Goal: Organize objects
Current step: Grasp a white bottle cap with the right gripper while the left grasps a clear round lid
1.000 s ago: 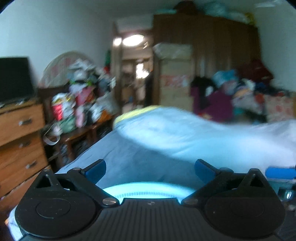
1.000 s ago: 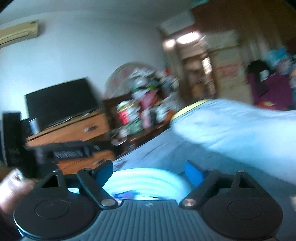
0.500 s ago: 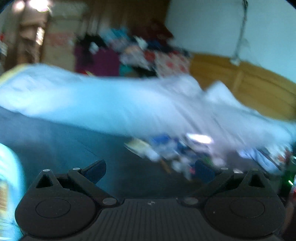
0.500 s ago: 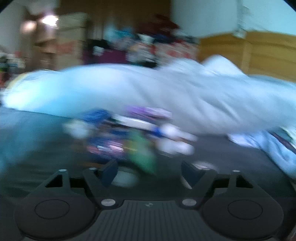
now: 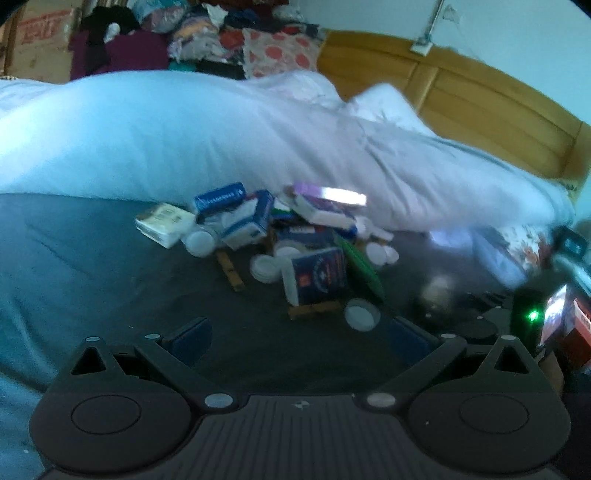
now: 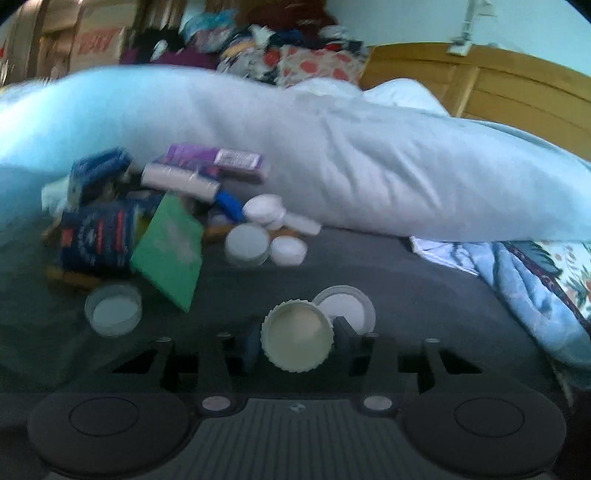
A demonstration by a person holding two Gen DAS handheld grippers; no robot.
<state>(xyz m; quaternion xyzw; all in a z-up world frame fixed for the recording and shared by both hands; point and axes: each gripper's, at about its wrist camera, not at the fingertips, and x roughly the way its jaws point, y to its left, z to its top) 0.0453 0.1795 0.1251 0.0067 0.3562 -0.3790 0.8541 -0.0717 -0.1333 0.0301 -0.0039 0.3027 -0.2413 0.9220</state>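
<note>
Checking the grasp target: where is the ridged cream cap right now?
In the right wrist view, the cream cap sits low and centre between the right tongs, closed on it, with a white lid just behind it.

A lived-in home bedroom was shown: a bed [image 5: 92, 258] covered by a dark sheet, a pale duvet [image 5: 184, 136] bunched across it, a wooden headboard [image 5: 480, 99] behind, and clothes [image 5: 221, 33] piled against cardboard boxes [image 5: 40, 40].

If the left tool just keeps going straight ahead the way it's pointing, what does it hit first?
Probably the dark blue box at the near edge of the pile, lying on the dark sheet. The left tool is open and empty; the white cap sits slightly right. Depth is uncertain.
</note>
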